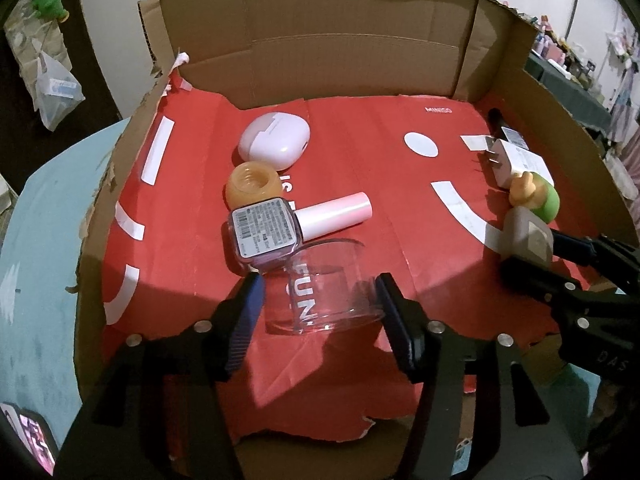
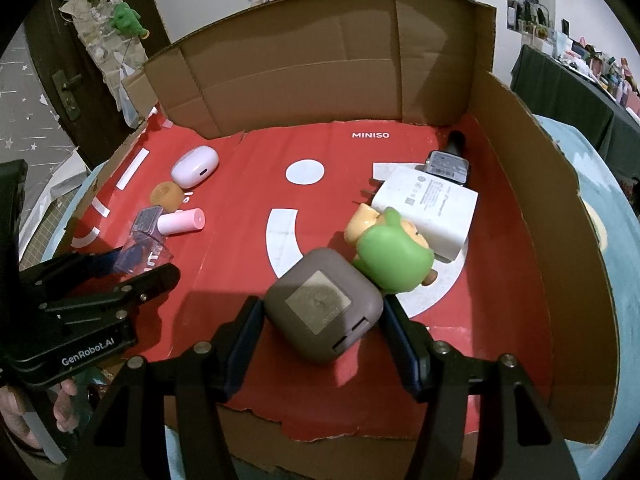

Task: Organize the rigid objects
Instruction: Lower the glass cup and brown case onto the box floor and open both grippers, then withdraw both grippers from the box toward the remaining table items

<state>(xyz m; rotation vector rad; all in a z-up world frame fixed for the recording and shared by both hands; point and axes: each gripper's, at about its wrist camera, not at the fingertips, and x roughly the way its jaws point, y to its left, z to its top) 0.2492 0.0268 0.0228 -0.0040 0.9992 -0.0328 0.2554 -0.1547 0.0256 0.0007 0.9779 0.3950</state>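
Note:
A clear glass cup [image 1: 324, 292] marked "FUN" lies on its side between the fingers of my left gripper [image 1: 320, 284], whose pads stand just off its sides; it is open. A lilac nail polish bottle [image 1: 264, 232] with a pink cap rests against the cup's far rim. My right gripper [image 2: 322, 308] is shut on a brown square case [image 2: 320, 308] that sits on the red liner [image 2: 240, 272]. A green toy figure [image 2: 394, 256] leans against the case's far corner. Behind it lies a white charger [image 2: 428, 208].
A lilac earbud case [image 1: 276, 142] and an orange round jar [image 1: 252, 184] lie at the left. A dark bottle [image 2: 448, 160] sits in the far right corner. Cardboard walls [image 1: 340, 52] close in the back and sides. A hand [image 2: 64, 400] holds the left gripper.

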